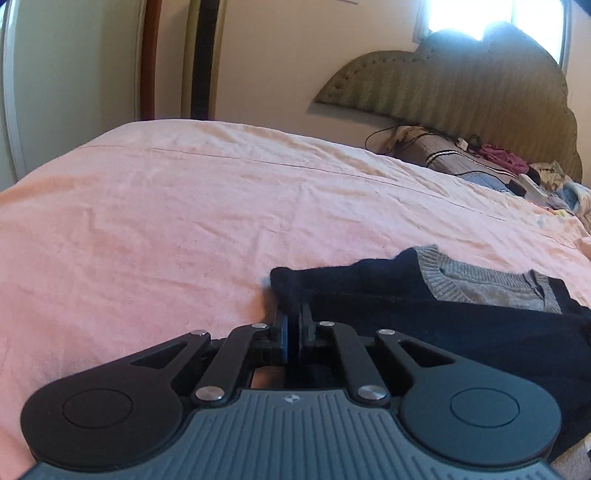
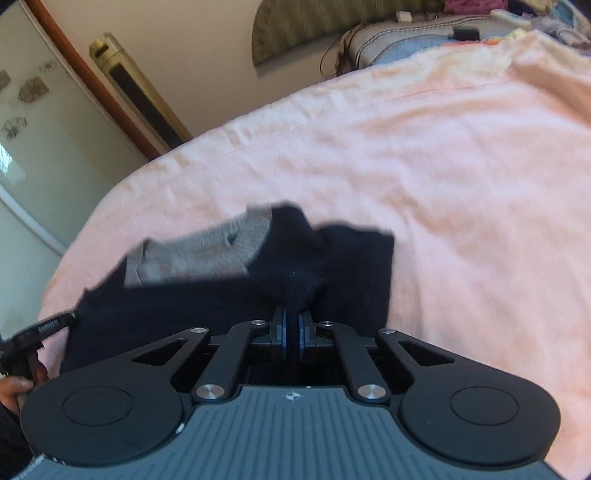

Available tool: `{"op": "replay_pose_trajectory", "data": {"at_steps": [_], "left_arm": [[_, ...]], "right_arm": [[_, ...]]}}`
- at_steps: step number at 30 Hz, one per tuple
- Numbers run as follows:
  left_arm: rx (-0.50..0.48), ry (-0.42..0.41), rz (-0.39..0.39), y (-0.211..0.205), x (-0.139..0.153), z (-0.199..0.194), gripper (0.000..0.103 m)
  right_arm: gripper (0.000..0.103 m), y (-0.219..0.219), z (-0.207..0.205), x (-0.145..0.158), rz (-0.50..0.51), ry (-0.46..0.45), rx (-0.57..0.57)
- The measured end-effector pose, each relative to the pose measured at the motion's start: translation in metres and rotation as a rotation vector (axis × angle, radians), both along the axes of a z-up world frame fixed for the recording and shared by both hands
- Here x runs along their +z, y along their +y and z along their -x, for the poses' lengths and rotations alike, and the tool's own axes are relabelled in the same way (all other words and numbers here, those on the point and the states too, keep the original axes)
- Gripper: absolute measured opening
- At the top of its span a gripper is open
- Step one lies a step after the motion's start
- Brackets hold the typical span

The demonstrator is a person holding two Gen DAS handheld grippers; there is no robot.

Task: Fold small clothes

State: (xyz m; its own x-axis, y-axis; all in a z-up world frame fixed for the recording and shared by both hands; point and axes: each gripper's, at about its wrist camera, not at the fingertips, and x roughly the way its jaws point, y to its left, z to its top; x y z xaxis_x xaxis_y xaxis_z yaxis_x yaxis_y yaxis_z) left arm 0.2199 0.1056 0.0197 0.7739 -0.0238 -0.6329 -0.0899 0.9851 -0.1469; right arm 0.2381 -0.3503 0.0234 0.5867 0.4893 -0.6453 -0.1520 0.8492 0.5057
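Claws both closed, left claw (image 1: 293, 325) and right claw (image 2: 292, 326) pinching navy sweater (image 2: 332, 266)

A home bedroom: a wide bed under a pink sheet (image 1: 221, 206), a padded scalloped headboard (image 1: 461, 85) against the wall, a bright window (image 1: 465, 14) above it, pillows (image 1: 454, 158) strewn with cables and loose clothes, and a flower-patterned wardrobe door (image 2: 33, 122) beside the bed

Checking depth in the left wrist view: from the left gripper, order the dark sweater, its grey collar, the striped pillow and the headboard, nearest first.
1. Dark sweater, pinched at the left gripper.
2. Grey collar, right, just beyond.
3. Striped pillow, far right, at the bed's head.
4. Headboard, behind the pillow, against the wall.
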Motion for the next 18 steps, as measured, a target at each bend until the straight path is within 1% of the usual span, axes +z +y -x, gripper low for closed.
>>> {"op": "replay_pose_trajectory", "data": {"at_steps": [2,3,4,5,6,8,9,10,11,12,13,14,16,17,18], "left_arm": [[-0.037,-0.042,0.037,0.003,0.008,0.009,0.007],[-0.048,-0.056,0.043,0.005,0.011,0.012,0.013],[-0.054,-0.058,0.06,0.009,0.013,0.013,0.016],[-0.05,-0.057,0.088,0.014,0.014,0.012,0.029],[-0.037,-0.052,0.12,0.018,0.015,0.01,0.047],[-0.002,-0.029,0.191,0.024,0.012,0.003,0.064],[-0.003,-0.011,0.23,0.024,0.008,-0.003,0.064],[-0.015,0.011,0.26,0.023,0.004,-0.009,0.063],[-0.012,0.019,0.251,0.019,-0.001,-0.013,0.046],[0.007,0.023,0.184,0.012,-0.002,-0.016,0.005],[0.011,0.037,0.156,0.009,-0.003,-0.019,0.005],[0.017,0.034,0.155,0.009,-0.001,-0.019,0.005],[0.006,0.031,0.134,0.009,0.001,-0.017,0.005],[0.0,0.036,0.125,0.01,-0.001,-0.016,0.005],[-0.005,0.032,0.12,0.011,-0.003,-0.014,0.005]], "right_arm": [[0.026,-0.017,0.005,0.01,-0.09,-0.036,-0.048],[0.038,-0.028,0.007,0.014,-0.114,-0.062,-0.086],[0.046,-0.037,0.006,0.018,-0.109,-0.076,-0.129],[0.045,-0.043,0.003,0.018,-0.08,-0.063,-0.157],[0.045,-0.045,-0.005,0.015,-0.037,-0.027,-0.174],[0.045,-0.046,-0.016,0.004,0.001,0.04,-0.173],[0.045,-0.042,-0.02,-0.001,-0.001,0.052,-0.161],[0.043,-0.038,-0.022,-0.004,-0.006,0.049,-0.154],[0.037,-0.034,-0.023,-0.005,-0.016,0.041,-0.147],[0.012,-0.029,-0.027,-0.008,-0.038,0.058,-0.12],[0.013,-0.024,-0.027,-0.006,-0.014,0.044,-0.117],[0.013,-0.021,-0.025,-0.001,0.027,0.007,-0.112],[0.011,-0.032,-0.02,0.006,-0.001,-0.035,-0.137],[0.011,-0.043,-0.019,0.003,-0.013,-0.032,-0.167],[0.011,-0.05,-0.02,-0.004,-0.015,-0.007,-0.188]]}}
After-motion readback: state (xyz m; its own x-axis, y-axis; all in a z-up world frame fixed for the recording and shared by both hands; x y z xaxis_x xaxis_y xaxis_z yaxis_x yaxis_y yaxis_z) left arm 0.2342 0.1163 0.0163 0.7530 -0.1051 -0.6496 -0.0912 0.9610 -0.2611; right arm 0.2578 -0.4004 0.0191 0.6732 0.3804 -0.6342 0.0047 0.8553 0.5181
